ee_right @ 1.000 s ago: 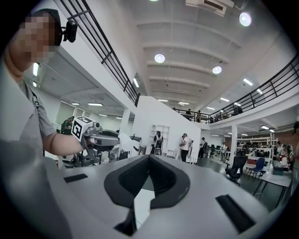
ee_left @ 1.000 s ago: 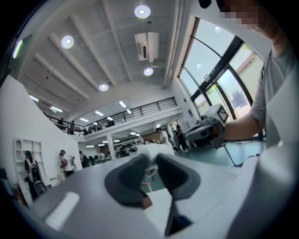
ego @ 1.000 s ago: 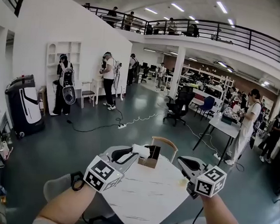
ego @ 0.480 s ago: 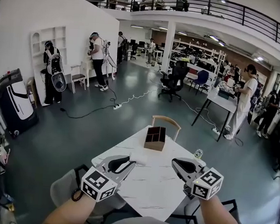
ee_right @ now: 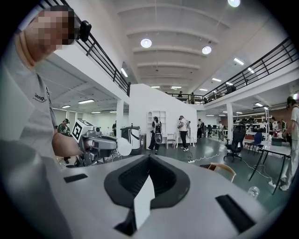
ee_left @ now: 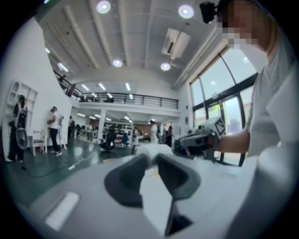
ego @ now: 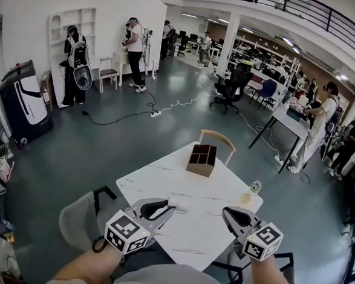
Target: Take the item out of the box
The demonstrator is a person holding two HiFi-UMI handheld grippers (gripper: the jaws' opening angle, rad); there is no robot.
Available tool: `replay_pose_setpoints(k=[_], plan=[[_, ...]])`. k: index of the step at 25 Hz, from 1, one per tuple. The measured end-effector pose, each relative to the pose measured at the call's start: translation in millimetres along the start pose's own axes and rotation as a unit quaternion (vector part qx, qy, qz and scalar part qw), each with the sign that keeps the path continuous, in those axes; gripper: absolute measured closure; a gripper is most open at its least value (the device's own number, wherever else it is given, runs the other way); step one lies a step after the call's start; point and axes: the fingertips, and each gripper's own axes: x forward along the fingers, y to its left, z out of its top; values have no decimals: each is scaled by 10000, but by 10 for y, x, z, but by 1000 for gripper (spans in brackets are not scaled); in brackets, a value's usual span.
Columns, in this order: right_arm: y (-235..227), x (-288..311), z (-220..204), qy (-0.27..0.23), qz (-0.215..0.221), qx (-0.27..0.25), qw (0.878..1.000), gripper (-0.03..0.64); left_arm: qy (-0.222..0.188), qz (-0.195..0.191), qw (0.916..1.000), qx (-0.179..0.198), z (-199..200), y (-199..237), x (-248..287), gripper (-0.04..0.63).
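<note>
**Operator:** What could go wrong from here?

**Spotter:** Your left hand-held gripper (ego: 164, 208) is clamped on the white item (ego: 180, 203) only at its jaw tips. If you loosen the grip or bump the counter (ego: 163, 180), it may drop and roll off the near edge.

**Operator:** And my hands?

**Spotter:** Both reach forward, roughly level. Your right hand-held gripper (ego: 228, 213) is closed and empty. The box (ego: 201, 160) sits well beyond, near the far edge.

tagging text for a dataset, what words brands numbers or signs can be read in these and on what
"Jeep": chest print on the person's white shirt, in the right gripper view; the smaller line beneath it is too blurred to read.
Left marker cube and right marker cube: square black-and-white patterns only, no letters or digits.
Brown box: no print readable.
Elsewhere: nothing legible.
</note>
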Motion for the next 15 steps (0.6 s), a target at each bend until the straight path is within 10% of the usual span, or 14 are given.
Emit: replay_pose_setpoints(k=[15], plan=[[-65,-10,-660,561,528,420,9961,609,215,253,9990,-301,-280,-160,153,503]])
